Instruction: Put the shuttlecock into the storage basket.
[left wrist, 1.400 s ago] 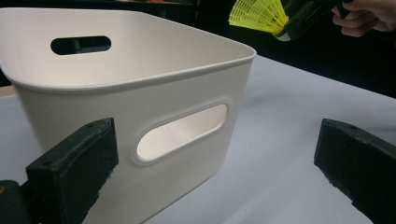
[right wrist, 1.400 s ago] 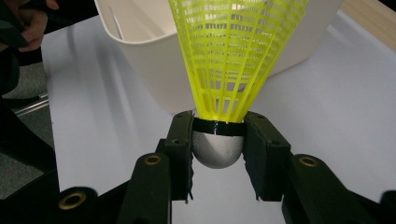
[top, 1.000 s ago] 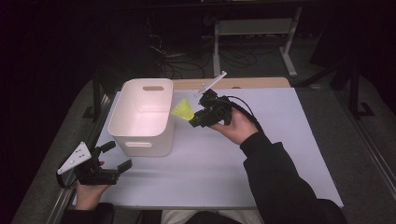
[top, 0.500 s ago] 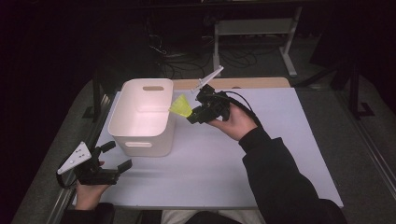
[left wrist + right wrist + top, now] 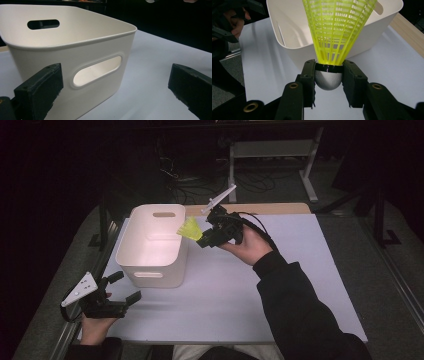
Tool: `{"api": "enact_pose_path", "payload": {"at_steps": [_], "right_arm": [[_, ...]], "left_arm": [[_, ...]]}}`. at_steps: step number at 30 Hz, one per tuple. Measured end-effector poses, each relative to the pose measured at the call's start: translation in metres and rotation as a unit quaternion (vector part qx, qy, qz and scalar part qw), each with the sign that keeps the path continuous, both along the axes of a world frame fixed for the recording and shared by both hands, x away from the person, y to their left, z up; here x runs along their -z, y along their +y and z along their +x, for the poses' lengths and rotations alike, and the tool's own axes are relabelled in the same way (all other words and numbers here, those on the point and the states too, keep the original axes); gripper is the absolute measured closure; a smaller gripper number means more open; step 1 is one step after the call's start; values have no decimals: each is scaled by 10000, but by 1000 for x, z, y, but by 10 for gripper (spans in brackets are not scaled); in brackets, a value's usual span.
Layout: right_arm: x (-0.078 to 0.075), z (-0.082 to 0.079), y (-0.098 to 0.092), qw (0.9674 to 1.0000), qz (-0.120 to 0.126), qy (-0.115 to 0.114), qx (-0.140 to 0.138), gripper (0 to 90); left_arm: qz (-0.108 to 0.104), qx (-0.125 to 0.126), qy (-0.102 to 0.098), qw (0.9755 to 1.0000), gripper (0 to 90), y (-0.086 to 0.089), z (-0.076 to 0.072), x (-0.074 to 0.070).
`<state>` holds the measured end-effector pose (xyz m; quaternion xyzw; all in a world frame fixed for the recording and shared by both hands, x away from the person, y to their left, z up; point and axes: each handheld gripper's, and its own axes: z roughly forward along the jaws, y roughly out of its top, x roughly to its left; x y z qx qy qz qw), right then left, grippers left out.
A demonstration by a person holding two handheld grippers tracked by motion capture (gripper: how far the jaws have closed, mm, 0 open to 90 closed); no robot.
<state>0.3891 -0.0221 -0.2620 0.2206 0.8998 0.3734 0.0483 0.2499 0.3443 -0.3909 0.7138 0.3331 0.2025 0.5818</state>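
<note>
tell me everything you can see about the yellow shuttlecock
The shuttlecock has a neon-yellow skirt of plastic-looking mesh that flares away from a rounded grey-white head, with a dark band where the two join. The right gripper is shut on the head, one pad on each side. In the high view it is held in the air, skirt pointing toward the white bin, at the bin's right rim. Nothing else touches it.

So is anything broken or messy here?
No, nothing stands out. The white bin sits upright on the table, with no cracks showing. The right gripper squeezes the yellow shuttlecock by its round head, and its mesh skirt looks whole. The left gripper waits open beside the bin.
</note>
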Motion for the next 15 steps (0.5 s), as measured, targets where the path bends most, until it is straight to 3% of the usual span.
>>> {"api": "enact_pose_path", "payload": {"at_steps": [15], "right_arm": [[-6,6,26,9998,-8,15,-197,629]], "left_arm": [[-14,10,-10,10000,0,0,0,0]]}}
